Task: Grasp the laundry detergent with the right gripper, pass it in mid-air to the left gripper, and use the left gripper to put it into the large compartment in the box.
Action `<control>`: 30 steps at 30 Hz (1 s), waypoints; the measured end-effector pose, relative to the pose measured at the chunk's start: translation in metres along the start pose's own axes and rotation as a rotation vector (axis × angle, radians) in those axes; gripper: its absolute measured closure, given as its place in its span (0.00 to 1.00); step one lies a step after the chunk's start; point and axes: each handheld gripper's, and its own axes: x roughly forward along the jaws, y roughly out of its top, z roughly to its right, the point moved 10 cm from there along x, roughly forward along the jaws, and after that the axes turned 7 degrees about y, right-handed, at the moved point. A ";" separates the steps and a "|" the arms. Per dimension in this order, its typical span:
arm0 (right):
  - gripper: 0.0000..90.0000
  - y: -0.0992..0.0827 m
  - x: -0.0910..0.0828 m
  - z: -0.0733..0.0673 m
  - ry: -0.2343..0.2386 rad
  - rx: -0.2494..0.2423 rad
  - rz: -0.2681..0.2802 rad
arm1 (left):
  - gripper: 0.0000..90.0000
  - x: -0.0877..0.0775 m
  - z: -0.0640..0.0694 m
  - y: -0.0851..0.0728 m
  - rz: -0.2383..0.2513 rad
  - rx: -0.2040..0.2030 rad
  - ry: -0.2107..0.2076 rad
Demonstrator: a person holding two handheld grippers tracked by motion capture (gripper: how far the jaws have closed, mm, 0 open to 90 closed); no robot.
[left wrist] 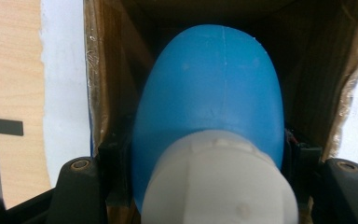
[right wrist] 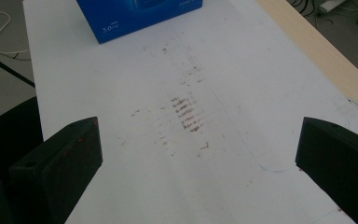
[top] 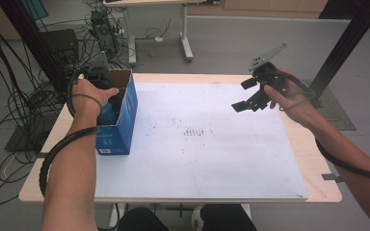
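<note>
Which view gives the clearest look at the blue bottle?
The left gripper view: the blue bottle with its white cap sits close up inside the cardboard box. The high view shows a blue sliver beneath the hand. The right gripper view shows the box's outside.

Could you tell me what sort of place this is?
Probably a lab or workshop: loose cables on the floor, a black frame post beside the table, and plain desks behind.

Blue white-capped bottle (left wrist: 209, 88), inside open blue box (top: 125, 113)
</note>
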 end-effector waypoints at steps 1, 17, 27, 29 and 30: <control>0.00 0.000 0.000 0.000 0.001 -0.001 0.001 | 0.41 0.001 0.000 -0.001 -0.001 -0.001 0.000; 0.00 0.003 -0.001 0.000 -0.007 -0.003 0.006 | 0.40 0.008 0.001 -0.004 0.005 0.005 -0.002; 0.00 0.005 -0.002 0.002 -0.008 -0.001 0.007 | 0.40 0.008 0.001 -0.004 0.005 0.005 0.000; 0.00 0.005 -0.002 0.002 -0.009 0.001 0.007 | 0.40 0.008 0.001 -0.004 0.005 0.004 0.001; 0.00 0.005 -0.002 0.003 -0.010 0.000 0.006 | 0.40 0.008 0.002 -0.004 0.005 0.002 0.002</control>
